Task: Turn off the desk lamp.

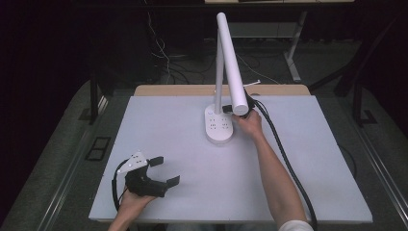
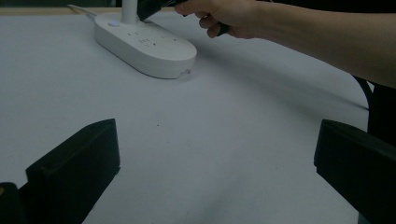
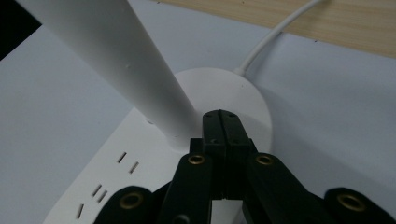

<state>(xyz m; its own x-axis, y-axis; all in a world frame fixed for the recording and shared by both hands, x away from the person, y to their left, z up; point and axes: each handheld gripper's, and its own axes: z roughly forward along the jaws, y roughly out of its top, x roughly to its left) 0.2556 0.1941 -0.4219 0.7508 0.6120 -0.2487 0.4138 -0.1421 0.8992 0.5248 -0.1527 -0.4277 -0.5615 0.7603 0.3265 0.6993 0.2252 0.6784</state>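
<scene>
High view: white desk lamp [image 1: 226,72] stands on its oval socket-strip base [image 1: 219,126] at the far centre of the white table [image 1: 308,163]. Right gripper [image 3: 220,122], jaws pressed together and holding nothing, sits beside the lamp's post. Left gripper [image 1: 161,169], jaws spread wide and empty, rests near the table's front-left edge.

High view above the near edge, facing forward and down over the whole table [image 1: 159,120], left gripper view low, looking across at the lamp base [image 2: 149,44], right gripper view close above that base [image 3: 154,154], shared by all three.
</scene>
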